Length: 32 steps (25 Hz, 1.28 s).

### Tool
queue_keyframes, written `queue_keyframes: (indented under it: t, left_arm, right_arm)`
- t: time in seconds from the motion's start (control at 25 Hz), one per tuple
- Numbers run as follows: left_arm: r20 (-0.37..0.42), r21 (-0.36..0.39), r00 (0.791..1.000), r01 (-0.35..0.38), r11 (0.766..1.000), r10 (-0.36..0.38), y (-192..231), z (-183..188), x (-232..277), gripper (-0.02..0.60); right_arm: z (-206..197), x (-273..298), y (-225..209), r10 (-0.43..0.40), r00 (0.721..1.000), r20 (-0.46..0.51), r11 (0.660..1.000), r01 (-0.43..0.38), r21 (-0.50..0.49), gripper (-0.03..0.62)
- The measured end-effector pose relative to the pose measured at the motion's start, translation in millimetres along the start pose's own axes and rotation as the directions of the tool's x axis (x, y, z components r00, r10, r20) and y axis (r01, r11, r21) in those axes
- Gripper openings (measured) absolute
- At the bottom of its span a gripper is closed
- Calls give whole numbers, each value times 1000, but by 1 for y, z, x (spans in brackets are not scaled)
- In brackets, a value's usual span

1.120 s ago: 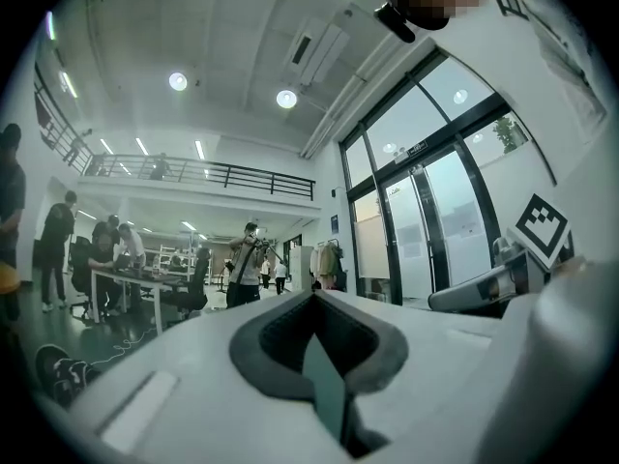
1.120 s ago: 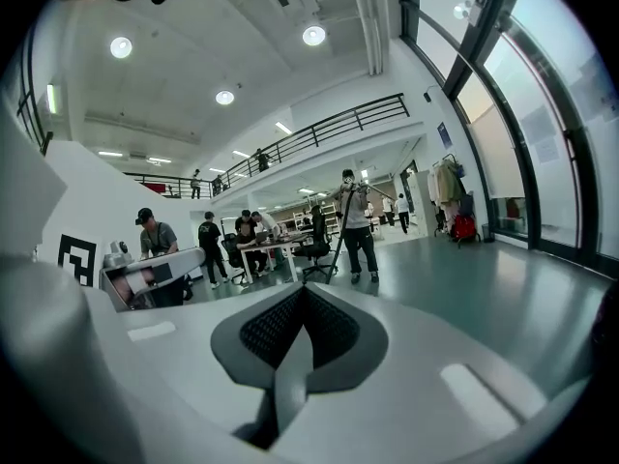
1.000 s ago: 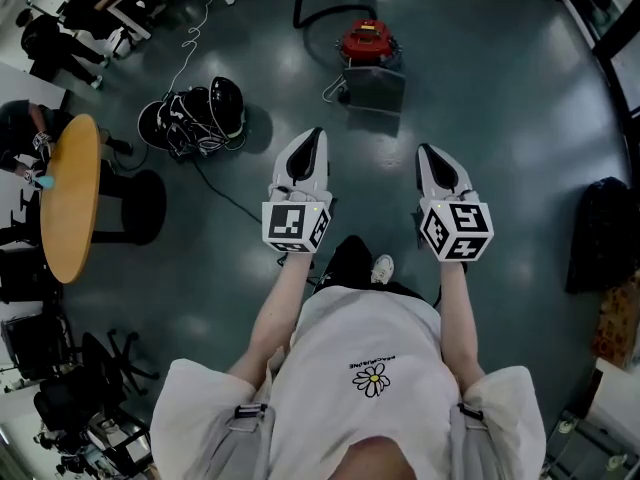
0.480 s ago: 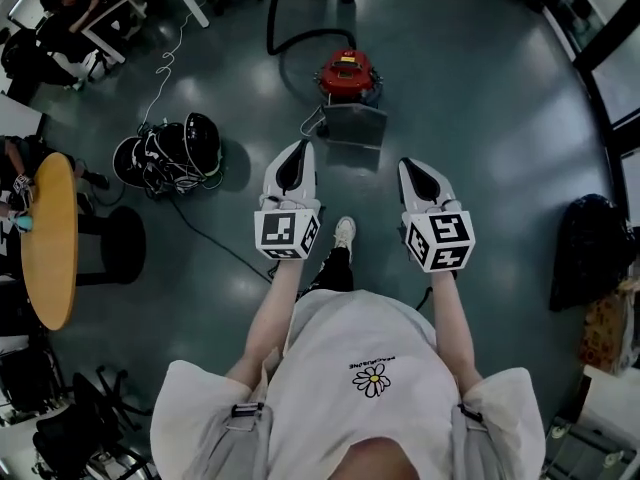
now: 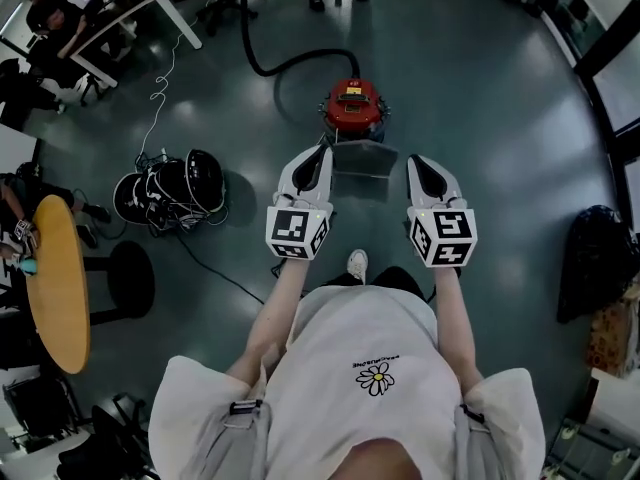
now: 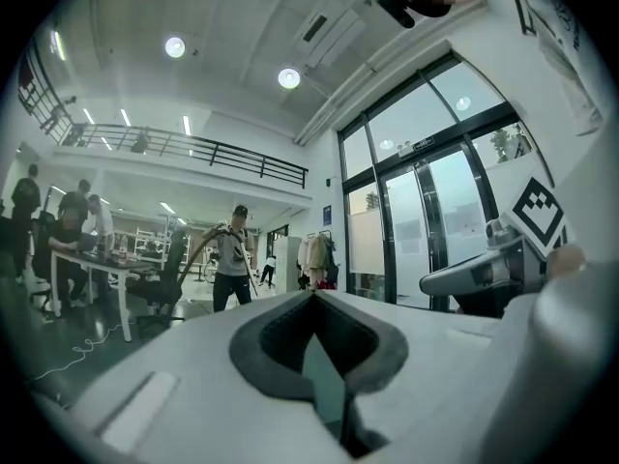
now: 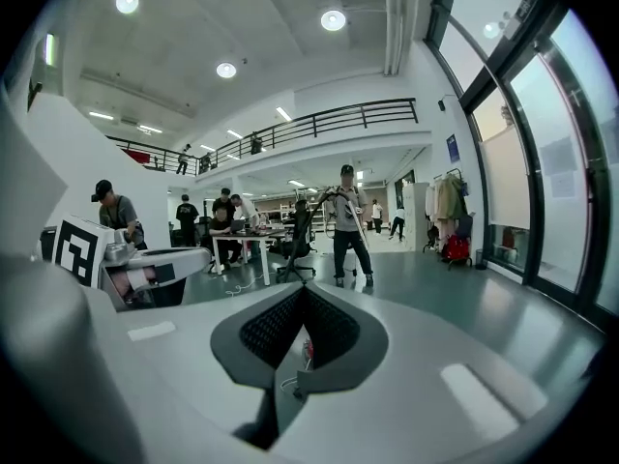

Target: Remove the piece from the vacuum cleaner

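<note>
Red vacuum cleaner [image 5: 352, 106] sits on the floor [image 5: 500, 118] straight ahead. Its grey front piece [image 5: 362, 160] lies crosswise, just beyond and between the left tongs [image 5: 320, 151] and right tongs [image 5: 414, 160]. Both tongs are pressed together, empty and about equally near.

**A large open office hall**

You stand in a tall hall with a dark polished floor [image 5: 500, 118]. A railed balcony [image 7: 329, 119] runs above, people sit at a desk [image 7: 248, 236] beside an office chair [image 7: 296, 245], and a glass wall [image 6: 426, 220] closes one side.
</note>
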<state>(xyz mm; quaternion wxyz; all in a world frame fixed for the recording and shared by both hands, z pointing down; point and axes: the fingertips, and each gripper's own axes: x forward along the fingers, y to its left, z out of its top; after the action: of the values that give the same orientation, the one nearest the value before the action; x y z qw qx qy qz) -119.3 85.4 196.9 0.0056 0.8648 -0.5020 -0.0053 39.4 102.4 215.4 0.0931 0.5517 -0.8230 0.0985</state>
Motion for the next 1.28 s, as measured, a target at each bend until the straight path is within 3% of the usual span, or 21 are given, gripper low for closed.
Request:
queue_keyframes:
  t: [0.28, 0.64, 0.88, 1.28]
  left_arm:
    - [-22, -48, 1000, 7, 999, -8, 27, -13, 45, 8]
    - [-74, -60, 997, -35, 998, 30, 54, -36, 128, 8]
    - [43, -160, 999, -19, 987, 26, 65, -1, 198, 8]
    - [-13, -47, 1000, -14, 999, 14, 56, -13, 246, 8]
  right_arm:
    - [-5, 38, -24, -34, 999, -41, 999, 34, 2, 26]
    - [7, 121, -73, 31, 999, -38, 999, -31, 9, 27]
    - [51, 175, -105, 114, 993, 26, 993, -113, -46, 27]
    - [62, 212, -152, 152, 986, 68, 988, -150, -36, 26]
